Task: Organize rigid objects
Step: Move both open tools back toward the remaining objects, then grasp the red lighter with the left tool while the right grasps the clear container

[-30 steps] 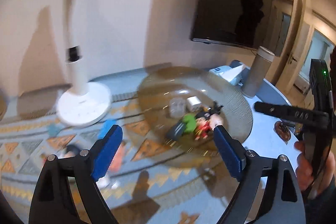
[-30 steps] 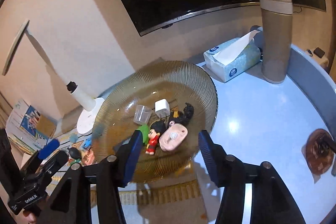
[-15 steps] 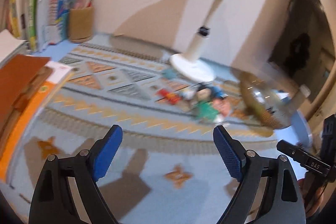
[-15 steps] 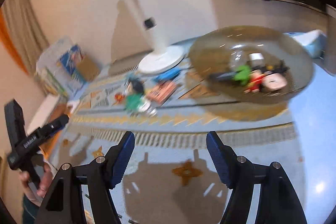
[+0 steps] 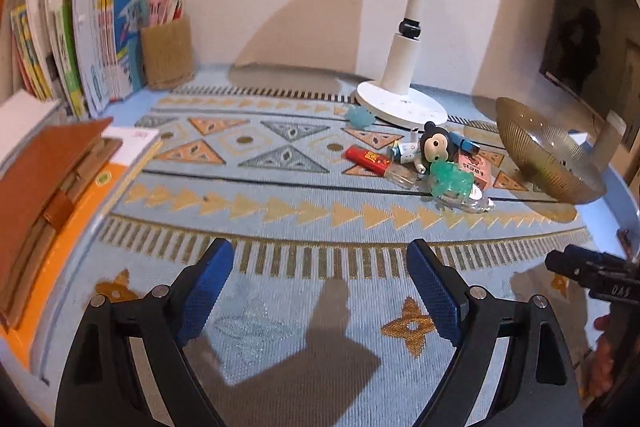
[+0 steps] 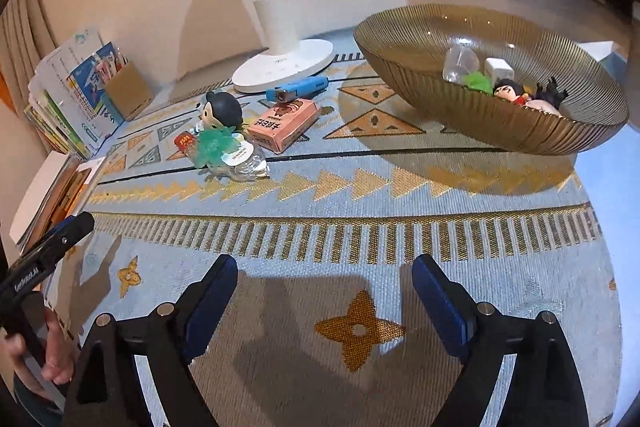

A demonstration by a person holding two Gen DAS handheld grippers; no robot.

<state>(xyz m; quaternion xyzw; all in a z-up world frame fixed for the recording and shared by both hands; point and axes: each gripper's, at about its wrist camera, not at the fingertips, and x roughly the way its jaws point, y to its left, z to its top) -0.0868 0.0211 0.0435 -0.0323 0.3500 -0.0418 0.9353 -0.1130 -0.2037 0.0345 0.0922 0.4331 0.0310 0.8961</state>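
Note:
A ribbed amber glass bowl (image 6: 460, 115) stands on the patterned mat and holds several small items, among them a doll (image 6: 510, 91), a white cube (image 6: 498, 69) and a clear cup (image 6: 460, 63). The bowl also shows in the left wrist view (image 5: 536, 163). Left of it lies a cluster: a mouse figure (image 6: 220, 113) (image 5: 436, 147), a green toy (image 6: 212, 147) (image 5: 450, 181), a pink box (image 6: 286, 123), a blue device (image 6: 298, 89), a red tube (image 5: 366, 159). My left gripper (image 5: 320, 291) and right gripper (image 6: 324, 301) are open, empty, well short of the cluster.
A white lamp base (image 5: 402, 103) (image 6: 284, 65) stands behind the cluster. Books and a pen holder (image 5: 166, 53) line the far left, and a brown notebook stack (image 5: 44, 179) lies at the left edge. The mat ends on a blue table at right (image 6: 604, 187).
Both grippers have swung left and pulled back from over the bowl. The cluster of loose items and the books have come into view. Both stay open and empty.

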